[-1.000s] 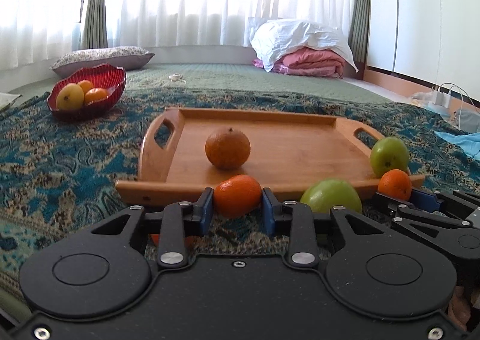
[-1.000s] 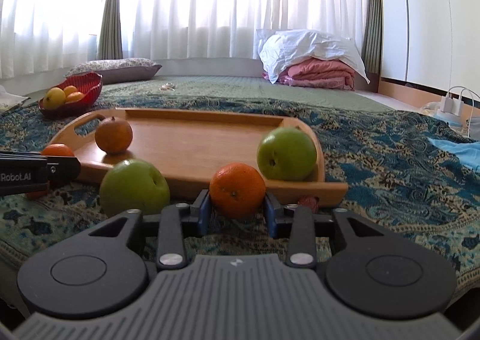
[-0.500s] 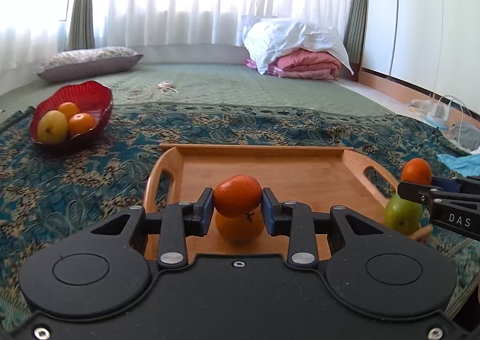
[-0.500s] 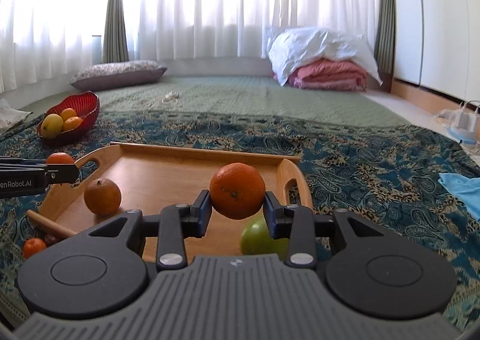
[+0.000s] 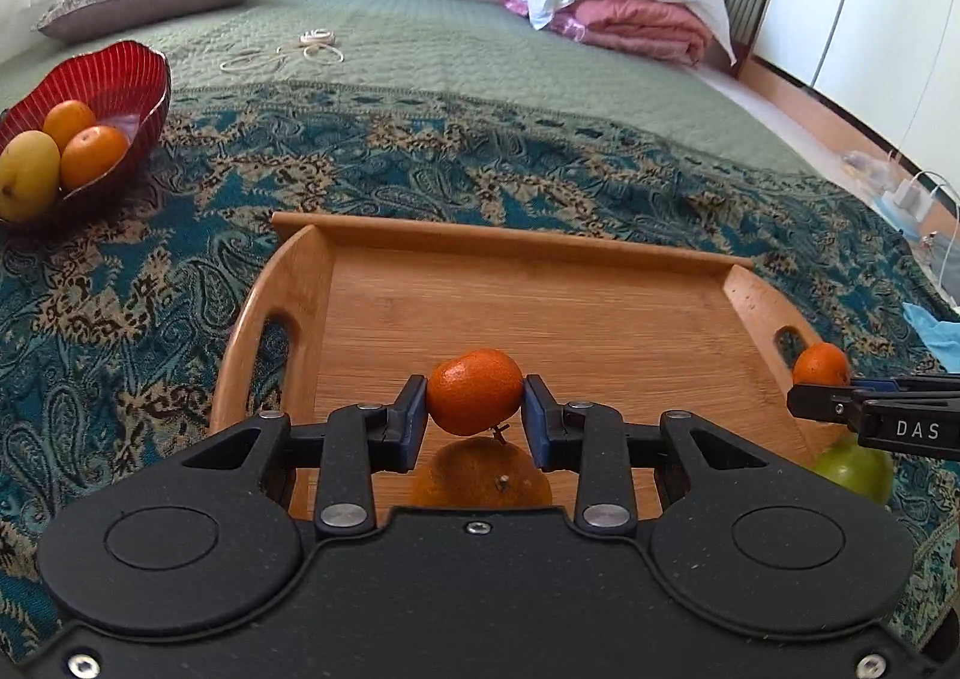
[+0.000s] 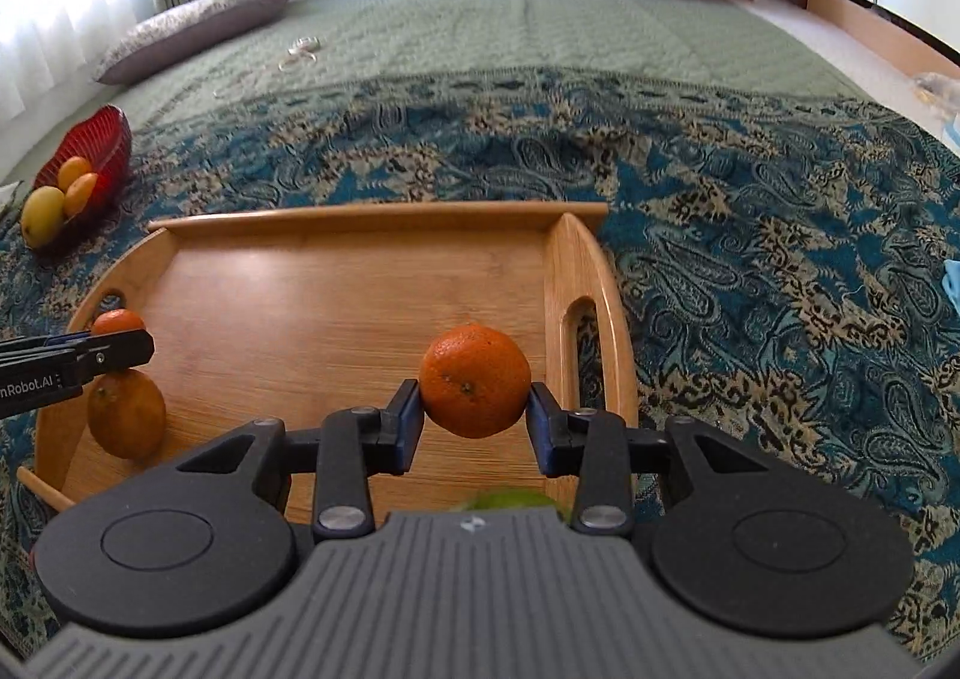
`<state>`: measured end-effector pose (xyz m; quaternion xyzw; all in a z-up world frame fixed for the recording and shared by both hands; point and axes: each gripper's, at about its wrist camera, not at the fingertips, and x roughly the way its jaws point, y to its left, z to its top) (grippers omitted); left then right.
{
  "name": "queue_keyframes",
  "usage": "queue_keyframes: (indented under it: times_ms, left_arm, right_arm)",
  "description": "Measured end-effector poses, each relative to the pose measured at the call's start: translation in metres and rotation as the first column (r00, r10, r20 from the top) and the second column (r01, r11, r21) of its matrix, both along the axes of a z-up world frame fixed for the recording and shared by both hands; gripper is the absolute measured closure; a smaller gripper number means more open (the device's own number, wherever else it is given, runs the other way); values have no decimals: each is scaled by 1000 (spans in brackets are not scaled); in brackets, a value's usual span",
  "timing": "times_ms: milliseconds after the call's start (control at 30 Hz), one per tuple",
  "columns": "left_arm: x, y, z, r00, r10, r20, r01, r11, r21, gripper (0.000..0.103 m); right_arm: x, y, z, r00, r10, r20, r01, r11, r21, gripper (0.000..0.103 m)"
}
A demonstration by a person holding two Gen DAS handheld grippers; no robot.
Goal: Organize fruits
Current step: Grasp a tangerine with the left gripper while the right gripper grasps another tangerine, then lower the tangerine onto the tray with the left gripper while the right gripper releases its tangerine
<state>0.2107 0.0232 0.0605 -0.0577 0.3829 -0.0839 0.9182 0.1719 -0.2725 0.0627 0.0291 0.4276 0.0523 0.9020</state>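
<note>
We held our left gripper [image 5: 474, 415] and right gripper [image 6: 474, 421] tilted downward side by side, each clamped on a small orange fruit

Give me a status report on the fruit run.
Left gripper shut on small orange. Right gripper shut on orange. Both over tray. Path clear.

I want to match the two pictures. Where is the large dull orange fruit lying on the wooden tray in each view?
Left wrist view: large dull orange fruit at bottom centre, just below the small orange held in the left hand-held gripper.
Right wrist view: at lower left, near the tray's left handle.
Shared landmark: red ribbed glass bowl, far left in both.
</note>
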Motion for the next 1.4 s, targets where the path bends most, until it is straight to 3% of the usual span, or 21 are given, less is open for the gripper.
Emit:
queue_keyframes:
  times_ms: [367,1167,1333,1400]
  left_arm:
    - [21,-4,-14,998,-1,-57,3,999,33,71]
    - [26,-11,-20,996,-17,-85,20,999,36,71]
    - [26,-10,-19,997,-12,-83,14,999,34,71]
    - [23,-10,-18,998,-9,-67,13,999,52,66]
  right_arm:
    - [18,0,-18,995,-21,-98,21,1000,-5,62]
    - [20,5,-21,995,-11,-95,7,999,-43,60]
    - [18,8,-21,996,0,-91,-5,998,-59,54]
    - [16,9,-20,997,7,-82,-12,998,-62,54]
